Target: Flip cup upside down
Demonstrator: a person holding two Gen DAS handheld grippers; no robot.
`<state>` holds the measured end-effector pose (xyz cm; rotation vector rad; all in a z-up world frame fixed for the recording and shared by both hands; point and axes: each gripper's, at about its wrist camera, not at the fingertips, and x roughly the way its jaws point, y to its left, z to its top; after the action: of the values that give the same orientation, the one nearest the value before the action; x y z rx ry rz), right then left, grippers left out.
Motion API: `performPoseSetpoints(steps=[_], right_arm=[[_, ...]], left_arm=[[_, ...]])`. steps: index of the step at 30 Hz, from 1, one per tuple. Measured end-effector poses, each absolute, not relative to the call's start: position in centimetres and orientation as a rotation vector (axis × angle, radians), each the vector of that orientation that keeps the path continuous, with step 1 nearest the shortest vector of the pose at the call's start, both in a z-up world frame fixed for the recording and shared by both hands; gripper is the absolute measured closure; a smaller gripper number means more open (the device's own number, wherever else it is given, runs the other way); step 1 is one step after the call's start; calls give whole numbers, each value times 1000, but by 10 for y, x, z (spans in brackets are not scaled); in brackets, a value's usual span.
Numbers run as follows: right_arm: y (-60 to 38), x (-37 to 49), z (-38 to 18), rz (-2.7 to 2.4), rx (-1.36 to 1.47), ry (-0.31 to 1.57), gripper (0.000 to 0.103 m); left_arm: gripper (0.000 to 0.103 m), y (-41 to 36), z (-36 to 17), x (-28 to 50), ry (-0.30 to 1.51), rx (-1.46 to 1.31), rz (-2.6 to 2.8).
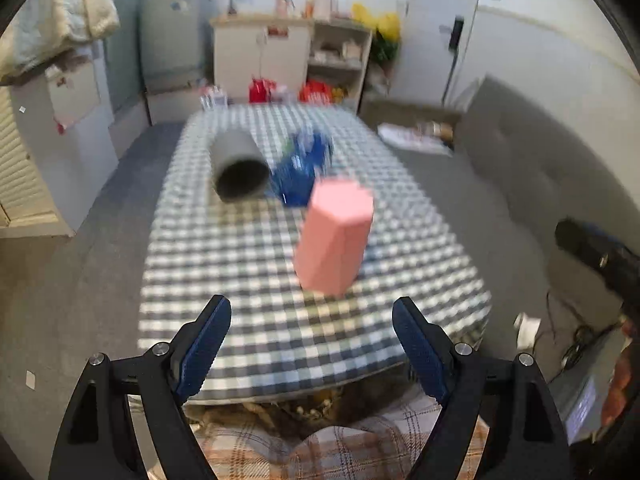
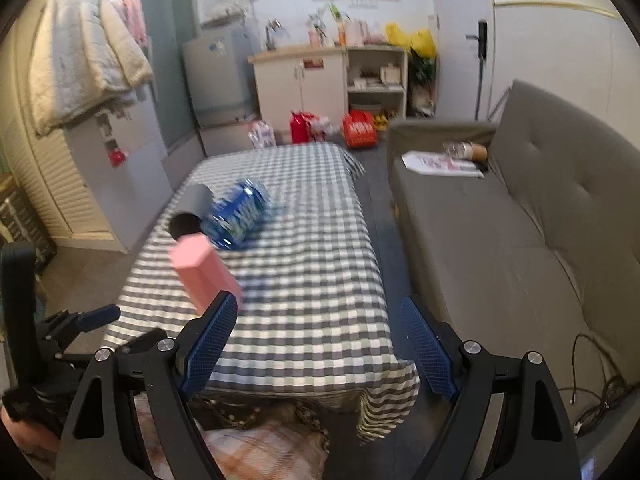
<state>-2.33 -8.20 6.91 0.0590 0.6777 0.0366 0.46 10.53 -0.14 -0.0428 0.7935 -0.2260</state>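
Note:
A pink faceted cup (image 1: 334,236) stands on the checked tablecloth (image 1: 248,264) with its closed end up, slightly tilted in the blurred view. It also shows in the right wrist view (image 2: 204,272). My left gripper (image 1: 312,344) is open and empty, short of the cup at the table's near edge. My right gripper (image 2: 318,340) is open and empty, to the right of the cup; its left finger (image 2: 212,340) overlaps the cup's base in the view. The left gripper shows at the left edge of the right wrist view (image 2: 80,328).
A grey cup (image 1: 238,170) lies on its side at the far left of the table, mouth toward me. A blue packet (image 1: 302,168) lies beside it. A grey sofa (image 2: 520,240) runs along the table's right. Cabinets and a fridge stand behind.

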Motion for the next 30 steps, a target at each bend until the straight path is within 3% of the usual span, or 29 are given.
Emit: performPoseSetpoints(steps=[4,6,14,30], right_arm=[[-67,-40,79,64,32,591,11],[-58,-45,76,48,11,540,1],[-34,-52,40,16,50,449,0],[-18,-53,16,30,33,422,0]], left_arm=[[16,115,23,-17,623,-32,-180],[7,120,27,-25,562,-32,-148],[0,154,17,-50,403,-24,-34],[0,156,-3,-69,363,14,-19]])
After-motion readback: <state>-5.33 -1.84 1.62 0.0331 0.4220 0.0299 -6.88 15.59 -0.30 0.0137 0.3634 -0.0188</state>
